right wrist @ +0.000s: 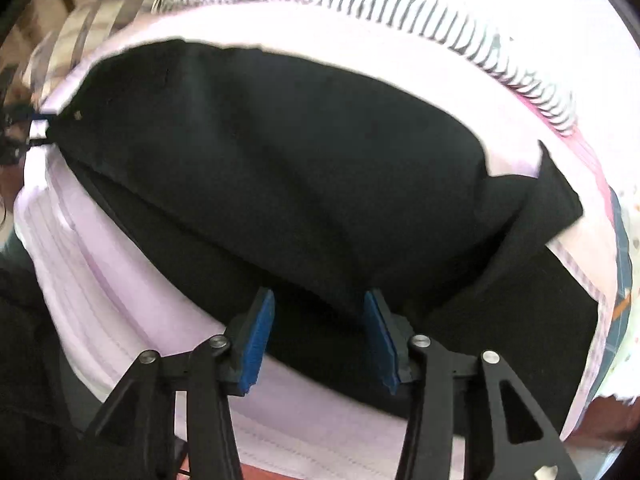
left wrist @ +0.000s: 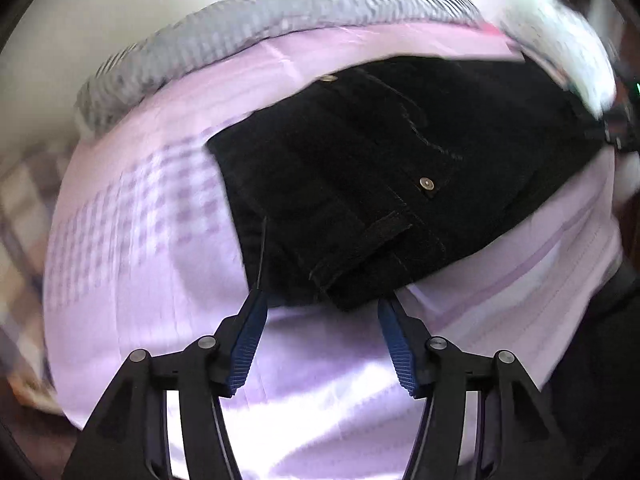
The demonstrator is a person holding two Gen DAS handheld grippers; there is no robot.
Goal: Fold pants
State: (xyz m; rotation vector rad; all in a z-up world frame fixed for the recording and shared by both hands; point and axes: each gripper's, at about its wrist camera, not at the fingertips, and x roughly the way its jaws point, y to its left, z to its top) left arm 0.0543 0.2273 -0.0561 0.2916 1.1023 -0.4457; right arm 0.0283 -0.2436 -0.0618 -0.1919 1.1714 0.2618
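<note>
While both sit spread and empty, left gripper (left wrist: 322, 300) just short of black pants (left wrist: 360, 168) waistband, right gripper (right wrist: 319, 300) over pants leg, lilac sheet (left wrist: 140, 240) beneath.

black pants (left wrist: 360, 168) lie just ahead of the left gripper (left wrist: 322, 304), whose frame is black and whose finger pads (left wrist: 250, 340) are ribbed blue. two small brass-coloured rivets (left wrist: 426, 184) show on the dark cloth. under the pants is a pale lilac sheet (left wrist: 132, 280), plain near the claw; to its left it carries a purple check pattern, to its right thin darker purple stripes. beyond the pants, far from the claw, runs a grey-and-white striped pillow (left wrist: 224, 32).

the right gripper (right wrist: 319, 308) is also black with blue pads (right wrist: 260, 344). the pants (right wrist: 280, 160) ahead of it read plain black, the sheet (right wrist: 120, 300) lilac, the striped pillow (right wrist: 400, 12) black on white.
</note>
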